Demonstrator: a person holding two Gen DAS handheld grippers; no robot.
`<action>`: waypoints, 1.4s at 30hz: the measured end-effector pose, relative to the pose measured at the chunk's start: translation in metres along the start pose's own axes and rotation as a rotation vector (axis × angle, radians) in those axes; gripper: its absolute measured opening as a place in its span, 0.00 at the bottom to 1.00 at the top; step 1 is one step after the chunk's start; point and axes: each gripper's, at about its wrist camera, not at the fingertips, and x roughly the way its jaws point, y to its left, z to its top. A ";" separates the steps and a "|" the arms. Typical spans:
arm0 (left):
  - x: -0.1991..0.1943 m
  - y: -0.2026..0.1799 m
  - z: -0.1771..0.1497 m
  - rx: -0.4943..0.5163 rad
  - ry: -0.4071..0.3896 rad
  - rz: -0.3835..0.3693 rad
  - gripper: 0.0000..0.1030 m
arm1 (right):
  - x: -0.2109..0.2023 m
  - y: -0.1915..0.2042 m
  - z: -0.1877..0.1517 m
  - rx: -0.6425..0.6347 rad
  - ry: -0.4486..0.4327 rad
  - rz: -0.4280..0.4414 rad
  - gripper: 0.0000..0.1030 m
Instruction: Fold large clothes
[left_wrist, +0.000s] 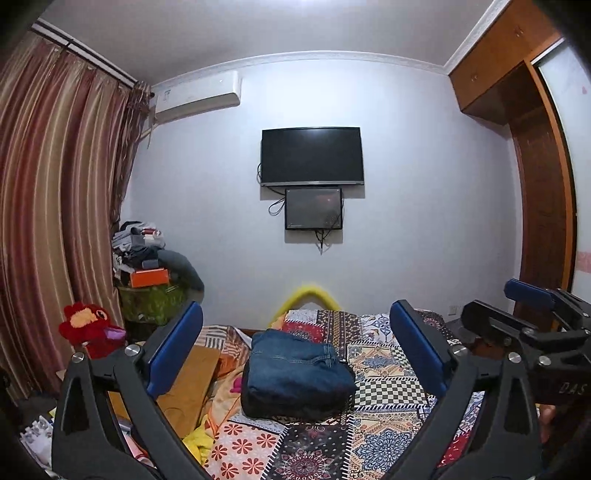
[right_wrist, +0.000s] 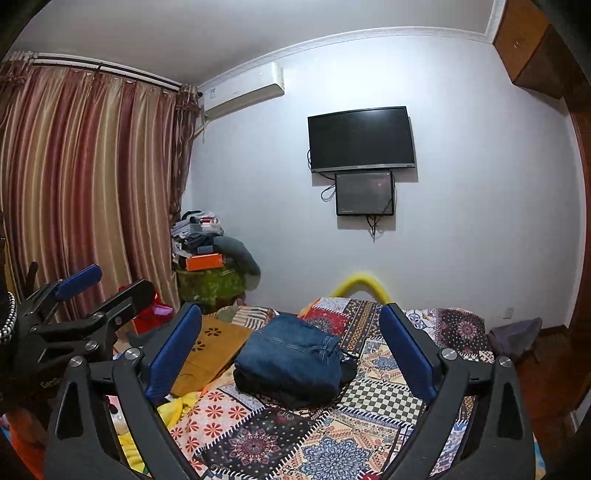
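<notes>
Folded blue denim jeans at rest on a bed with a patchwork-patterned cover; both tongs released and raised clear.

Item: the jeans lay as a compact rectangular bundle near the middle of the bed, a dark layer showing beneath the denim, apart from either tool. Left tongs stood spread wide, blue pads either side of the bundle in view, grasping nothing. Right tongs likewise gaped and empty; each tool was visible at the edge of the other's view, side by side. Judged: the fold looked finished, hence the tools held back above the bed rather than on cloth. Surroundings: wall-mounted black television, striped reddish curtain, red plush toy.
</notes>
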 end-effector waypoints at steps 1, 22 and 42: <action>-0.001 0.000 -0.001 -0.003 0.002 0.000 0.99 | 0.001 -0.001 0.001 0.003 0.004 0.000 0.93; 0.008 0.000 -0.012 -0.019 0.049 0.002 1.00 | -0.006 -0.012 -0.004 0.044 0.049 -0.012 0.94; 0.012 0.001 -0.016 -0.023 0.075 -0.023 1.00 | -0.008 -0.015 -0.002 0.050 0.059 -0.009 0.94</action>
